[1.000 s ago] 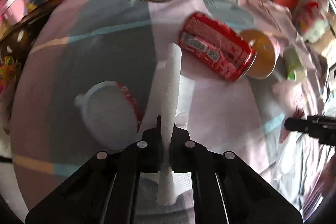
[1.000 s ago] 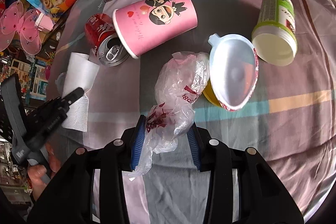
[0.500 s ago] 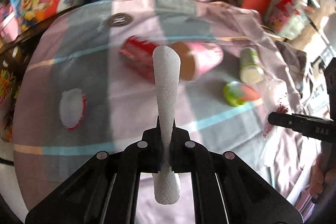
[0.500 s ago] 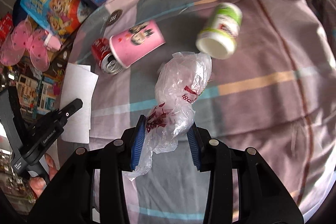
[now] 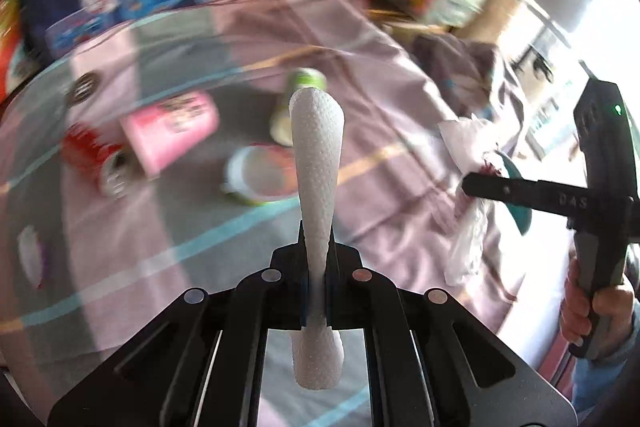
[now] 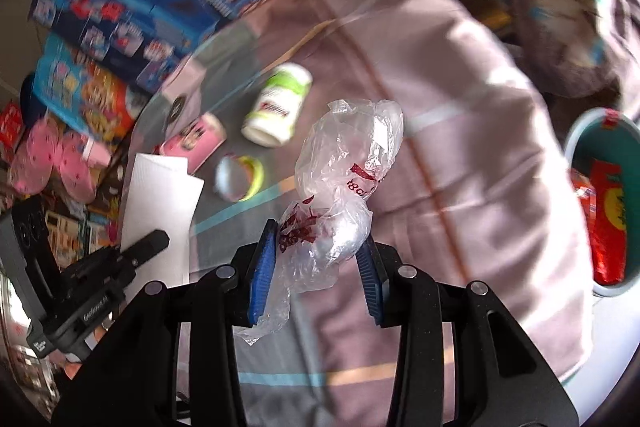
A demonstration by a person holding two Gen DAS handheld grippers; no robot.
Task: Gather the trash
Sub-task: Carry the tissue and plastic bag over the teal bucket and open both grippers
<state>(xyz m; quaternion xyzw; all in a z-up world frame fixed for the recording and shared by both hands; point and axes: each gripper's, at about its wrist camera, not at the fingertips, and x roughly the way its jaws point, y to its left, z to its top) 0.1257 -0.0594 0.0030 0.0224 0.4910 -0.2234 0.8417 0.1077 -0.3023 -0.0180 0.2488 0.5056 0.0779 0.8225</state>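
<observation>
Left wrist view: the left gripper [image 5: 316, 267] is clamped tight on a folded white paper towel [image 5: 317, 163], pinched near its lower third. The towel's long axis runs straight away from the camera along the fingers, its wider rounded end pointing forward over the table, a short stub hanging back below the jaws. Beyond it, on a round table draped in a pink and grey striped cloth [image 5: 360, 39], lie a red can [image 5: 94, 163] and a pink paper cup [image 5: 172, 131] on their sides, touching, with a green-and-white bottle [image 5: 298, 95] and a lidded tub [image 5: 260, 179] nearby; all are blurred. At the right edge a hand [image 5: 596, 311] grips the handle of the other tool.

Right wrist view: the right gripper [image 6: 316, 263] is closed on a crumpled clear plastic bag [image 6: 344, 179] with red print, held between its blue pads. The bag's length points forward and slightly right, its loose tail drooping back to the lower left. At the far right sits a teal bin [image 6: 580, 143] with red wrappers [image 6: 608, 223] inside.
</observation>
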